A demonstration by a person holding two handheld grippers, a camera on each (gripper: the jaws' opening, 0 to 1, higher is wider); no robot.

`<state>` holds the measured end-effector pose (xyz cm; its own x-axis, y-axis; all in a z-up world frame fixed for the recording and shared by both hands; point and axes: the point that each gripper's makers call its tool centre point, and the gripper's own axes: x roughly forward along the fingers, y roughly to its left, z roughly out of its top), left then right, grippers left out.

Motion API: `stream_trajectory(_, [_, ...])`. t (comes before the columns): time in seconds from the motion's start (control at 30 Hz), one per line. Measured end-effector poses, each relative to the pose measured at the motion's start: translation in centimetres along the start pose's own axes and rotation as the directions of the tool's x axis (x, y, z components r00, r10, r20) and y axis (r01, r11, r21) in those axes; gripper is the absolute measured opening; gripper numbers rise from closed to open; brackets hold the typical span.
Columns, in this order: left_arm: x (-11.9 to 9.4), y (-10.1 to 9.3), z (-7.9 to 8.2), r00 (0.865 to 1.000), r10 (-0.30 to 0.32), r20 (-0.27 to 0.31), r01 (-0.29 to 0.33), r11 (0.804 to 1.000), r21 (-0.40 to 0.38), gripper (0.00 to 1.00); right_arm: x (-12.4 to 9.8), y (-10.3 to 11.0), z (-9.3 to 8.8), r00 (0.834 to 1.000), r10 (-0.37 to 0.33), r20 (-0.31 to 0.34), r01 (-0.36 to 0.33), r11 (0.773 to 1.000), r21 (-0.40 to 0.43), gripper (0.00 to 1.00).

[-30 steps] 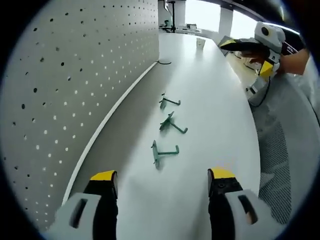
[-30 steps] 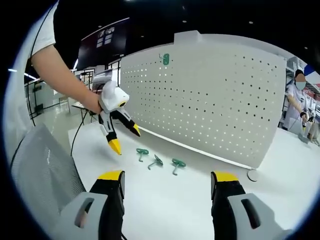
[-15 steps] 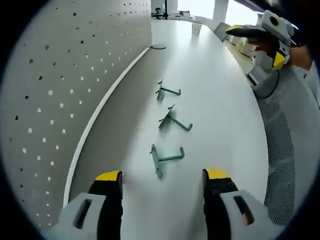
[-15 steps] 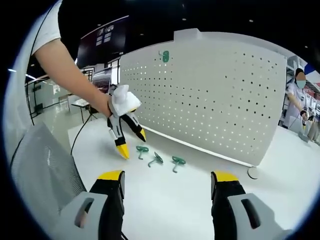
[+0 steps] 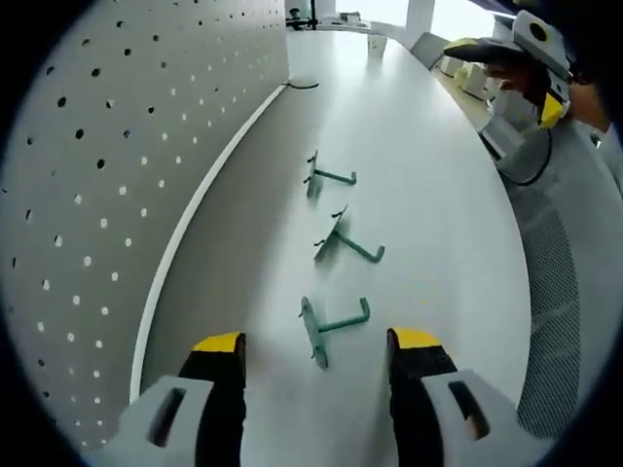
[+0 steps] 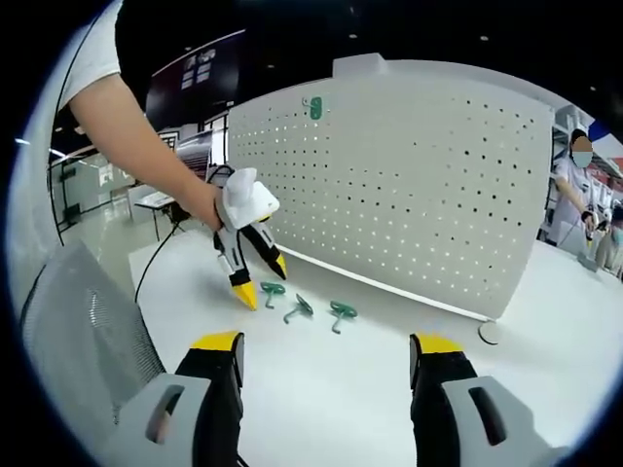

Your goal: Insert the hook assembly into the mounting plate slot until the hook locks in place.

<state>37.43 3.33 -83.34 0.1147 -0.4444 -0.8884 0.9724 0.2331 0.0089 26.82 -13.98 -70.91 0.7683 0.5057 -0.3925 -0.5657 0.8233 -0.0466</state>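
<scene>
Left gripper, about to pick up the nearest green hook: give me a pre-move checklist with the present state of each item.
1. Left gripper jaws open: ok.
2. Nearest green hook sits between and just ahead of the jaws: ok.
3. Other two hooks lie apart from it on the table: ok.
4. Pegboard upright, holes free; one green hook already hung near the top: ok.
5. Right gripper open and holding nothing: ok.
6. Hook's back plate orientation for insertion: cannot tell.

Open-plan lab or workshop hall: long white bench (image 5: pixel 428 195), upright white pegboard panel (image 6: pixel 409 185) standing on it, mesh office chair (image 6: pixel 78 331), dark ceiling with spotlights, more workstations and a masked person (image 6: pixel 574 195) behind.
</scene>
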Motion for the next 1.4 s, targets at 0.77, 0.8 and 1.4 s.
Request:
stream_trajectory(0.77, [-0.38,-0.10,-0.32,0.999,0.034,-0.018,-0.034,0.999,0.002,0.16,-0.11,0.10,-0.07,1.000,0.001,-0.005,-0.001,1.000,0.000,0.65])
stream_trajectory(0.8, [-0.36,-0.05,-0.36,0.999,0.040,-0.022,-0.040,0.999,0.001,0.12,-0.13,0.09,-0.06,1.000,0.001,-0.004,-0.001,1.000,0.002,0.65])
stream_trajectory(1.4, [-0.47,0.15,-0.30,0.997,0.080,-0.015,-0.079,0.995,0.060,0.04,-0.04,0.31,-0.18,1.000,0.012,-0.010,-0.012,1.000,0.002,0.65])
